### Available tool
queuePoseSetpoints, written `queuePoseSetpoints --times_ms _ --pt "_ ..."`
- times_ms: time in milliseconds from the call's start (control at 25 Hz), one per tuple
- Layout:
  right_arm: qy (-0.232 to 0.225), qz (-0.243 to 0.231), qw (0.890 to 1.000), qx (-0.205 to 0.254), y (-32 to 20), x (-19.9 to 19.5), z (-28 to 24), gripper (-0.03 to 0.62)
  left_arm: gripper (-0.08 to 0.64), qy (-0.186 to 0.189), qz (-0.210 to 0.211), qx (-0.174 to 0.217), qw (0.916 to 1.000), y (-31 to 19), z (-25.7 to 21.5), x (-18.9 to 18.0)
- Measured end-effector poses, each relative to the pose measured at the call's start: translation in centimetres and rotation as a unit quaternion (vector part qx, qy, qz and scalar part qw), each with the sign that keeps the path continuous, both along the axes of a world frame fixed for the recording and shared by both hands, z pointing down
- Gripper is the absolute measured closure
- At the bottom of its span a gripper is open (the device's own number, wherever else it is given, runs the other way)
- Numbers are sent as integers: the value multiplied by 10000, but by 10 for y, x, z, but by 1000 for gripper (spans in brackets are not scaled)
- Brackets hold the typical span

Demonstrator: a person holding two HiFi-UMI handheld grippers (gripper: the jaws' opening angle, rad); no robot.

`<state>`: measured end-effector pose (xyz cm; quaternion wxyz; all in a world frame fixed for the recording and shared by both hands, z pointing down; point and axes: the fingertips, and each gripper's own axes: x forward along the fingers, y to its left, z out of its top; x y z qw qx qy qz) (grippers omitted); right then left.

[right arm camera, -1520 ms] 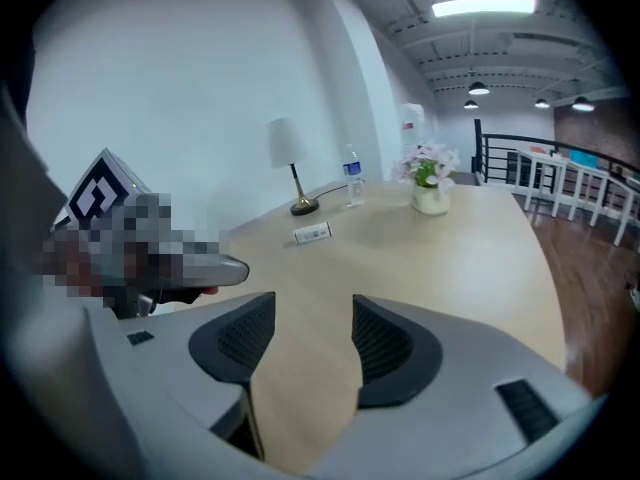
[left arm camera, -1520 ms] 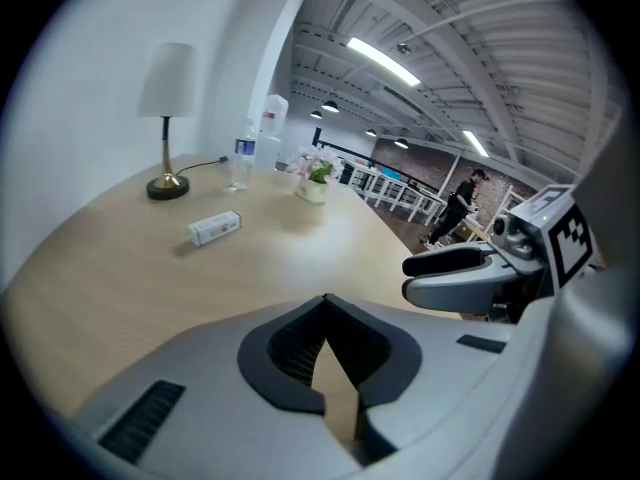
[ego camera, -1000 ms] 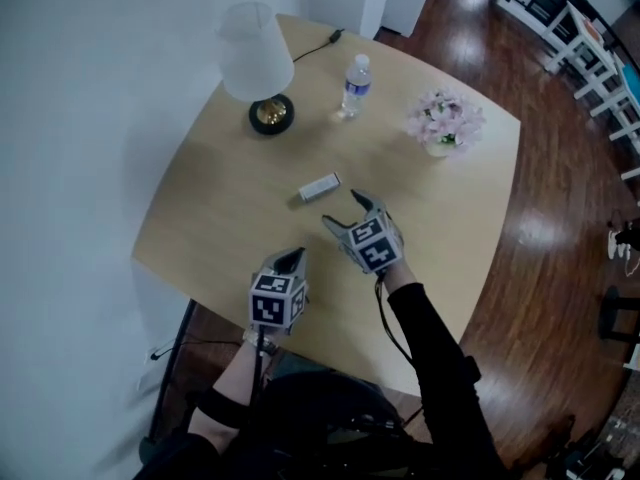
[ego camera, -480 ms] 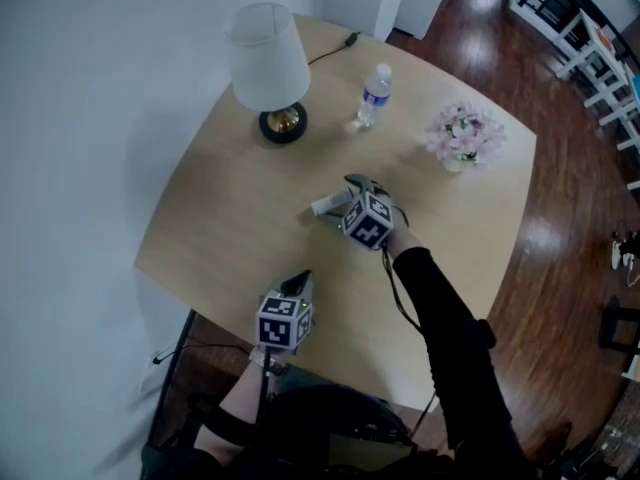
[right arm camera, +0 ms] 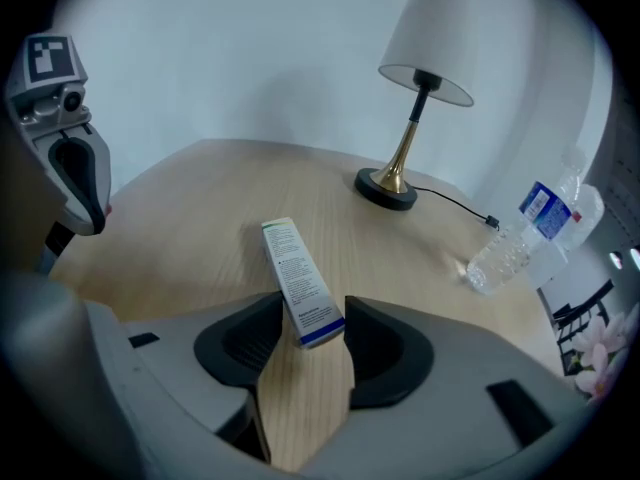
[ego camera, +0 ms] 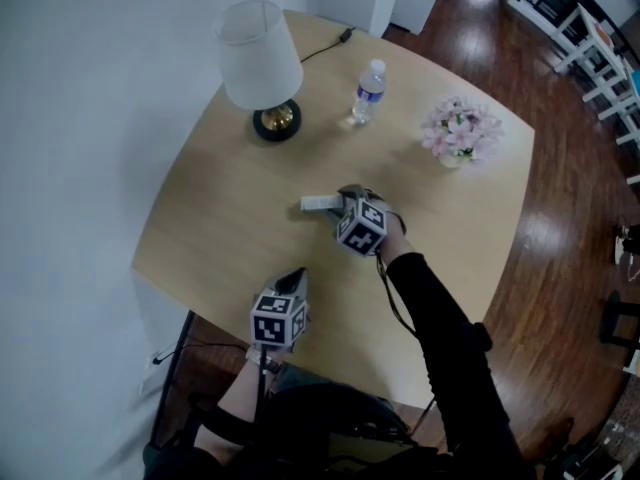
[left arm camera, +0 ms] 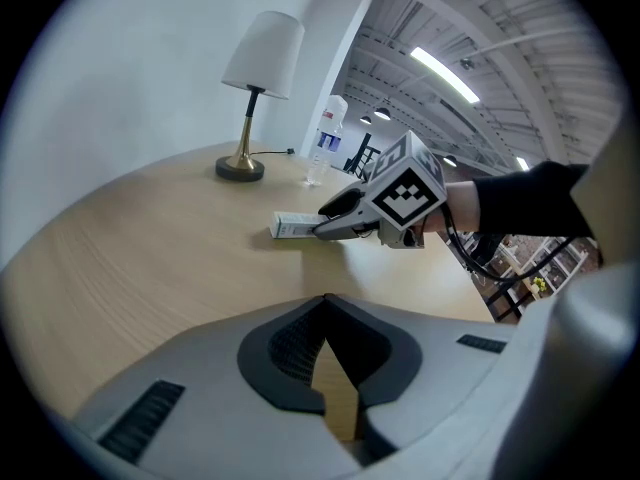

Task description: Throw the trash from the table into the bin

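A small white box (ego camera: 316, 203) lies on the pale wooden table (ego camera: 220, 218) near its middle. My right gripper (ego camera: 340, 204) has come down over the box's right end; its jaws have just been closing and now pinch the near end of the box (right arm camera: 298, 273) from both sides. The box (left arm camera: 290, 227) still rests flat on the tabletop. My left gripper (ego camera: 295, 278) hovers shut and empty over the table's front edge, apart from the box, and it also shows in the right gripper view (right arm camera: 75, 168).
A white-shaded lamp (ego camera: 258, 63) with a brass base stands at the back left, its cable running off the far edge. A plastic water bottle (ego camera: 368, 90) and a pot of pink flowers (ego camera: 455, 133) stand at the back right. Dark wood floor (ego camera: 560, 228) lies to the right.
My right gripper moved forward and down from the near side onto the box, rolled, and its wide jaws narrowed around the box's end. The left gripper stayed near the front edge.
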<state>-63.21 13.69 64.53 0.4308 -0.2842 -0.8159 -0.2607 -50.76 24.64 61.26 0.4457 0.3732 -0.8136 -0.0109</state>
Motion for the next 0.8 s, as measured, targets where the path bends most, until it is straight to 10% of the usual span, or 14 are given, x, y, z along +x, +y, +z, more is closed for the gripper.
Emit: queuePoseSetpoints --times_ms 360,800 --pt "-22 939 9927 -763 5 55 -24 413 554 -250 104 -26 9996 -4 -14 -3" --pt "-51 2619 9512 -1630 -32 182 -67 417 554 -396 1020 -23 9940 -58 -29 55"
